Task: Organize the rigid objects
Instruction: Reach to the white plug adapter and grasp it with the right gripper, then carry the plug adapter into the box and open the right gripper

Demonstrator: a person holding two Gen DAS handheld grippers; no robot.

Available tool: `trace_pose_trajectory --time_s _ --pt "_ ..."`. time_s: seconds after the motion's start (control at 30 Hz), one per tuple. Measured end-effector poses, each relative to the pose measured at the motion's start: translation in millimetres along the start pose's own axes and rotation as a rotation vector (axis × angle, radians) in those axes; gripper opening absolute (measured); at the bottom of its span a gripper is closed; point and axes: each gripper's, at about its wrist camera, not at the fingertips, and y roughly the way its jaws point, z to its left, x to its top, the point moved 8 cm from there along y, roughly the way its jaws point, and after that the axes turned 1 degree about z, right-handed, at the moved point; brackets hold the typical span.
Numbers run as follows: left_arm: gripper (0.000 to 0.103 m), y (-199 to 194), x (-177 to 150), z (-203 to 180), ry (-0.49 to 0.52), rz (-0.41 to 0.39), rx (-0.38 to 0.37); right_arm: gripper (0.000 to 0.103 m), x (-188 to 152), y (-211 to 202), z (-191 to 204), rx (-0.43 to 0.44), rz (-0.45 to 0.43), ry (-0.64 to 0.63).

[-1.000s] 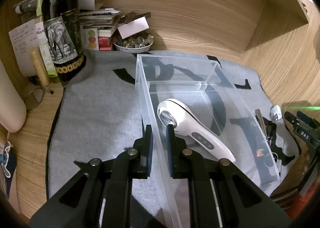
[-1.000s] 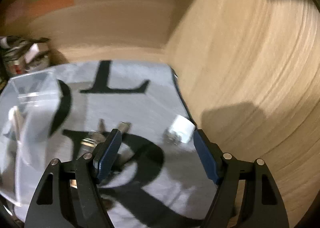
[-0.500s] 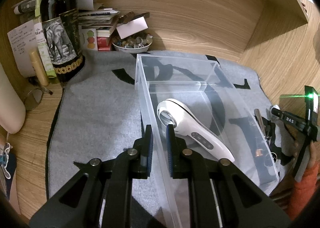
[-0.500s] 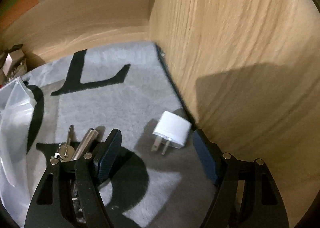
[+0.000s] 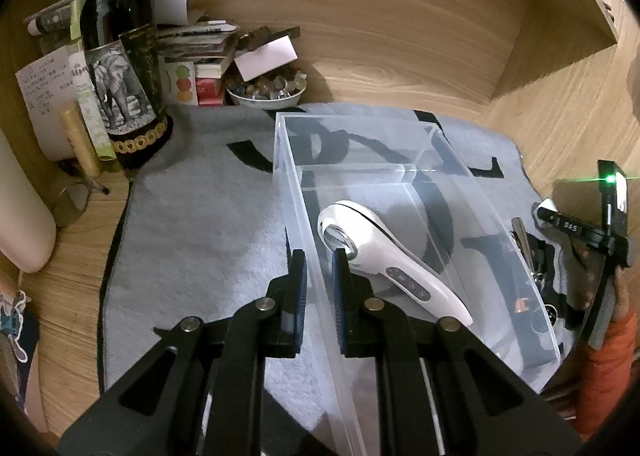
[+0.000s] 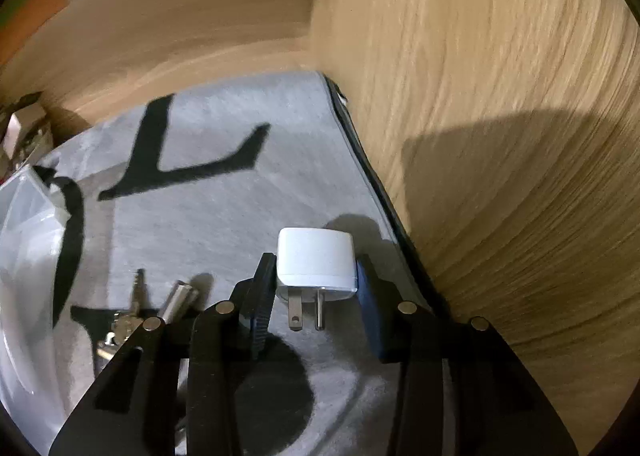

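Note:
My left gripper point(image 5: 318, 268) is shut on the left wall of a clear plastic box point(image 5: 296, 192) that stands on the grey mat. A white handheld device point(image 5: 384, 256) lies inside the box. My right gripper point(image 6: 316, 280) is closed around a white plug adapter point(image 6: 316, 256) on the mat by the wooden side wall; both pads touch its sides and its prongs point toward the camera. A bunch of keys point(image 6: 132, 316) lies left of it, also visible in the left wrist view point(image 5: 532, 252). The right gripper shows at the right edge of the left wrist view point(image 5: 560, 224).
A dark wine bottle point(image 5: 120, 56) stands at the back left beside papers, small boxes and a bowl of stones point(image 5: 266, 90). The wooden side wall point(image 6: 500, 136) rises right beside the adapter. The grey mat point(image 5: 192, 216) carries black letters.
My right gripper has moved forward and down over the adapter and closed its jaws onto it. The left gripper has stayed on the box wall.

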Motion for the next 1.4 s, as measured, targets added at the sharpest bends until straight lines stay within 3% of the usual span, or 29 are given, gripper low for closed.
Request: trace_pose_trajectory --time_s 0.27,0.8,1.0,1.2,1.4 --pt "0.012 1 1 -2 0.008 0.001 0.029 0.036 12 -47 31 0.045 -0.125 -0.087" --pt "0.009 2 2 0 -0.003 -0.003 0.054 0.036 28 -120 131 0.288 -0.298 -0.267" --pt "0.009 1 2 0 -0.011 -0.001 0.045 0.036 22 -123 173 0.365 -0.290 -0.336" --pt "0.009 1 2 2 -0.022 0.007 0.028 0.036 10 -111 207 0.439 -0.227 -0.384" --pt "0.009 2 2 1 -0.018 0.002 0.025 0.036 -3 -92 223 0.446 -0.158 -0.424"
